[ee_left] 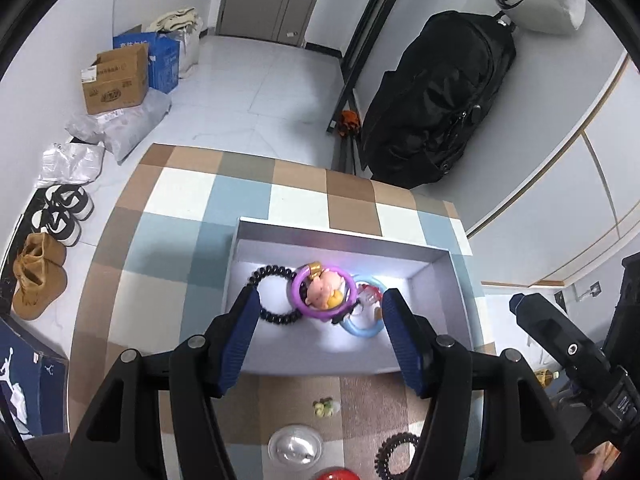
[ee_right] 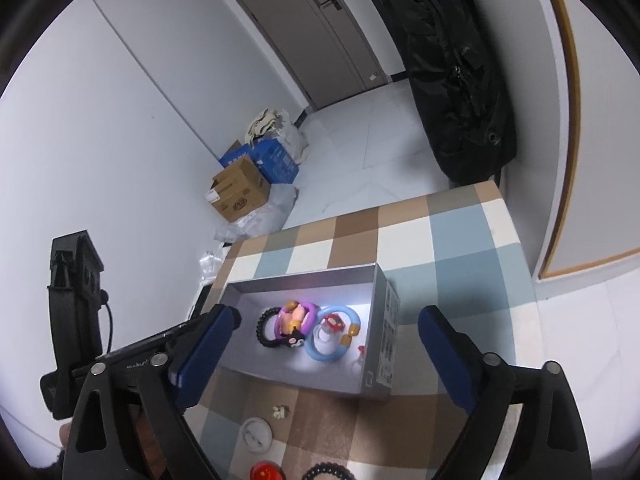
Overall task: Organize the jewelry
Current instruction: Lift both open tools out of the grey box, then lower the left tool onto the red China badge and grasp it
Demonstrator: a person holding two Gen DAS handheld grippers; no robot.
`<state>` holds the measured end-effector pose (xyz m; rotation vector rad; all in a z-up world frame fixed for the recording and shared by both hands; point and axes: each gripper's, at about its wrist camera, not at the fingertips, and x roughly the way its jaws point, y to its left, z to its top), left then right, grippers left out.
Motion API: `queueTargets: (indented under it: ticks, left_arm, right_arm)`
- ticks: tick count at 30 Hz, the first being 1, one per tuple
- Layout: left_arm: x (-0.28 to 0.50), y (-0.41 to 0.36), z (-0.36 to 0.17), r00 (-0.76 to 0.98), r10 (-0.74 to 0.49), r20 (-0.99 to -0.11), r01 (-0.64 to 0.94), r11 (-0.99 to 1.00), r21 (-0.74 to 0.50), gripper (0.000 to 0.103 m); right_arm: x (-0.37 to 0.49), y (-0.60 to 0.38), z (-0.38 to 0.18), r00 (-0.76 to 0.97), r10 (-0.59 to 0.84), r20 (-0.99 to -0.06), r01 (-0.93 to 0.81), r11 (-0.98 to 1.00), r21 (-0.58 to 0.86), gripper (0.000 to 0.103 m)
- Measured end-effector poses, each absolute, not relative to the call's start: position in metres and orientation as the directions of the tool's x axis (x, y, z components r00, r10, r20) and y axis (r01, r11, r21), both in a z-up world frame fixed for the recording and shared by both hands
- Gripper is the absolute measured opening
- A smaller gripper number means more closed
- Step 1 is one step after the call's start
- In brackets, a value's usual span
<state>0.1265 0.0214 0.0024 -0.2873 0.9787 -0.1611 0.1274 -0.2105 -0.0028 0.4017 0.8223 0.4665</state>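
Note:
A grey open box (ee_left: 440, 258) stands on the checked tablecloth. Inside it lie a black spiral hair tie (ee_left: 272, 274), a purple ring with a pink pig figure (ee_left: 324, 294) and a light blue ring (ee_left: 362, 330). My left gripper (ee_left: 322, 314) hovers open above the box's near side, its pads touching nothing. In the right wrist view the same box (ee_right: 384, 320) holds the black tie (ee_right: 262, 330), the purple ring (ee_right: 298, 314) and the blue ring (ee_right: 332, 342). My right gripper (ee_right: 328, 316) stands wide open over the box, holding nothing.
On the cloth in front of the box lie a small green-yellow charm (ee_left: 323, 407), a clear dome (ee_left: 295, 446), another black spiral tie (ee_left: 396, 454) and a red piece (ee_left: 336, 474). Cardboard boxes (ee_left: 116, 80), shoes and a black bag (ee_left: 436, 96) stand on the floor beyond the table.

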Motion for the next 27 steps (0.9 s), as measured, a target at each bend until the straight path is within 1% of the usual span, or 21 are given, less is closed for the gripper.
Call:
queueTargets:
  ticks: [4, 7, 14, 20, 21, 22, 23, 25, 27]
  left_arm:
    - [0.112, 0.025, 0.003, 0.576, -0.234, -0.783, -0.019, 0.954, -0.300, 0.058]
    - [0.102, 0.025, 0.001, 0.586, -0.184, -0.789, -0.030, 0.968, -0.248, 0.058]
    - [0.080, 0.025, -0.002, 0.592, -0.168, -0.788, -0.034, 0.972, -0.233, 0.059]
    - [0.063, 0.022, -0.001, 0.611, -0.128, -0.781, -0.031, 0.982, -0.185, 0.059]
    - [0.059, 0.021, -0.002, 0.614, -0.123, -0.779, -0.030, 0.984, -0.178, 0.060]
    - [0.056, 0.020, -0.003, 0.619, -0.118, -0.777, -0.027, 0.985, -0.171, 0.069]
    - [0.051, 0.020, -0.004, 0.626, -0.107, -0.772, -0.028, 0.987, -0.159, 0.076]
    - [0.048, 0.020, -0.005, 0.634, -0.085, -0.769, -0.037, 0.989, -0.140, 0.077]
    - [0.045, 0.019, -0.005, 0.632, -0.094, -0.769, -0.022, 0.990, -0.140, 0.077]
  right_arm:
    - [0.116, -0.209, 0.001, 0.601, 0.540, -0.590, -0.263, 0.830, 0.492, 0.098]
    - [0.106, -0.209, 0.001, 0.608, 0.539, -0.582, -0.273, 0.831, 0.484, 0.103]
    - [0.088, -0.213, -0.003, 0.607, 0.541, -0.582, -0.264, 0.828, 0.495, 0.103]
    - [0.072, -0.215, -0.003, 0.607, 0.533, -0.589, -0.267, 0.835, 0.481, 0.103]
    - [0.069, -0.215, -0.004, 0.606, 0.533, -0.591, -0.270, 0.836, 0.478, 0.103]
    - [0.067, -0.215, -0.003, 0.605, 0.533, -0.592, -0.272, 0.837, 0.476, 0.103]
    - [0.065, -0.215, -0.004, 0.604, 0.532, -0.594, -0.273, 0.838, 0.473, 0.103]
    - [0.061, -0.215, -0.003, 0.602, 0.530, -0.597, -0.279, 0.841, 0.464, 0.103]
    - [0.058, -0.214, -0.003, 0.602, 0.525, -0.601, -0.283, 0.845, 0.454, 0.103]
